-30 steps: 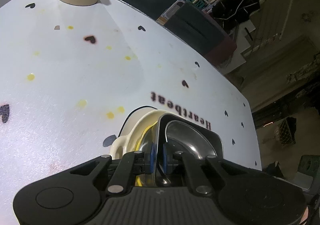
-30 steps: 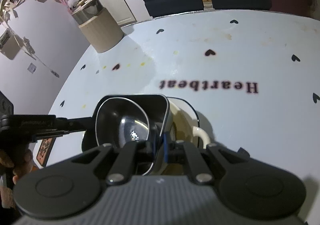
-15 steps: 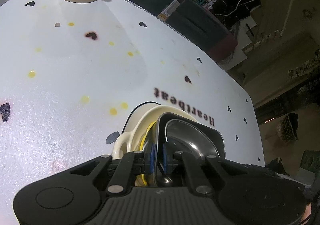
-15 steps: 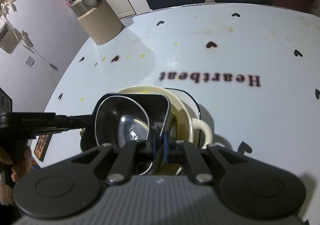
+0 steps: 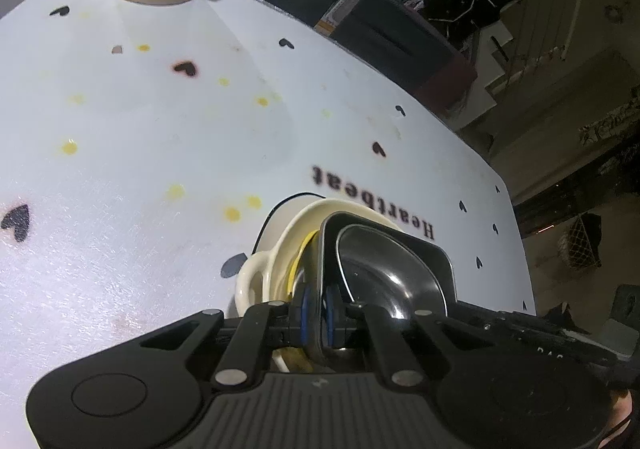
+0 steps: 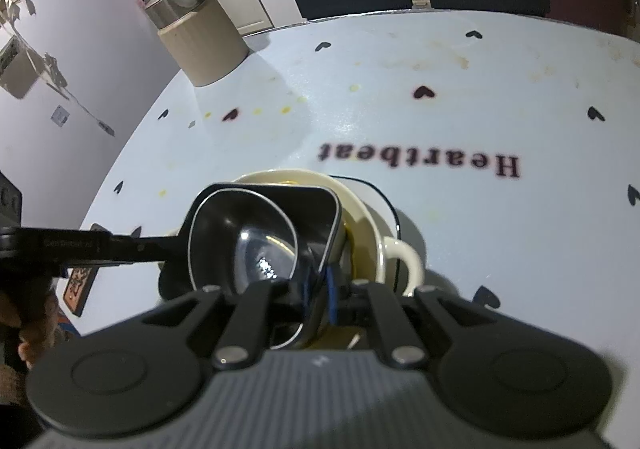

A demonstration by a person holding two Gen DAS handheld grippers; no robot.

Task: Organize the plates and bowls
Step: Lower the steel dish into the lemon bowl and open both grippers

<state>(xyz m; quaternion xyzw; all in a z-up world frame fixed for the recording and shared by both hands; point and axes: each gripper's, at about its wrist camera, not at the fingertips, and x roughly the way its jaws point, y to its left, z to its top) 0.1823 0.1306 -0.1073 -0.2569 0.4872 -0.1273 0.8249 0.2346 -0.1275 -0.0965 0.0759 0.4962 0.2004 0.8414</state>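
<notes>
Both hand-held grippers, left (image 5: 316, 309) and right (image 6: 318, 289), pinch opposite rims of the black dish (image 6: 260, 233), nested atop the cream bowl (image 5: 280, 245) and plate (stack nearly complete); release remains.

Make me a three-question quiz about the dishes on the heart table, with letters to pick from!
1. Where does the black bowl sit?
A. inside the cream bowl
B. on a chair
C. beside the tan bin

2. What colour are the small hearts on the table?
A. green
B. black
C. orange

3. What is the left claw doing?
A. hanging wide open
B. pinching the black bowl's rim
C. holding a spoon

Answers:
1. A, the cream bowl with its handle rings the black one.
2. B, dark hearts dot the white top.
3. B, its blue pads sit tight on either side of the rim.
</notes>
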